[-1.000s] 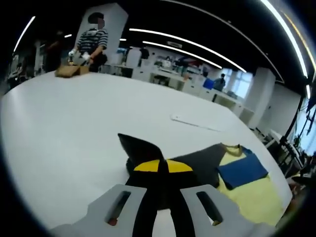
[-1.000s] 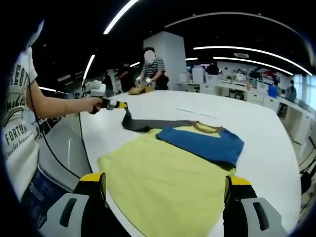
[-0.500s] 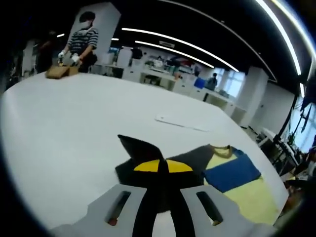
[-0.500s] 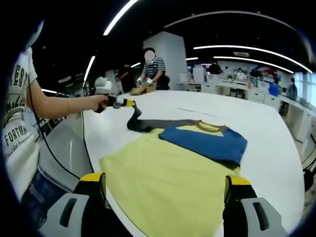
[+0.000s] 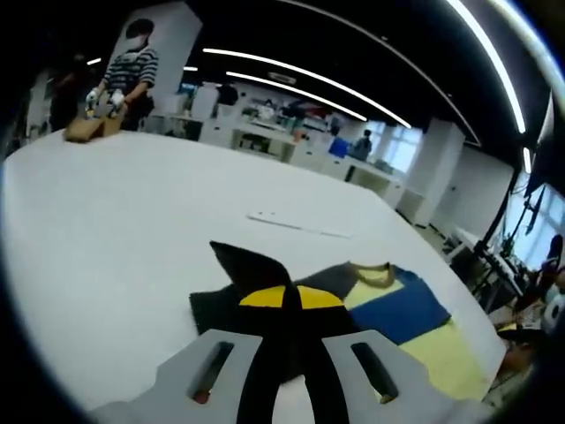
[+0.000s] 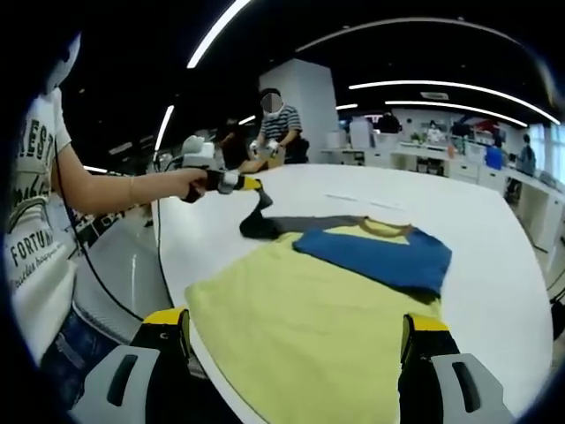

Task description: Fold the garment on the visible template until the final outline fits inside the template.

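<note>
Left gripper view shows the left gripper [image 5: 290, 305] rising from 6 o'clock, its two grey jaws with yellow tips pressed together on the dark grey sleeve [image 5: 243, 265] of the garment [image 5: 402, 314]. The pinched cloth stands up in a soft pointed fold above the tips, toward 12 o'clock. From the jaws outward, toward 3 o'clock, the garment lies on the white table [image 5: 115, 221]: a dark grey part, then a tan ribbed collar, one blue panel and a pale yellow body. Far on the table, at 12 o'clock, lies one thin white flat strip [image 5: 296, 225]. At 10 o'clock a person in a striped shirt [image 5: 128, 71] stands at the table edge with a brown bag [image 5: 88, 128].

In the right gripper view, the right gripper [image 6: 296, 340] has its two jaws spread wide apart at 7 and 5 o'clock, with black pads and yellow tips, holding nothing. Between them and just beyond, the yellow body of the garment lies flat and smooth, and the blue panel is folded across its upper part at 1 o'clock. At 10 o'clock a hand [image 6: 194, 181] holds the left gripper, which lifts the dark sleeve off the table in a hanging, twisted fold. I cannot make out any template outline under the cloth.
</note>
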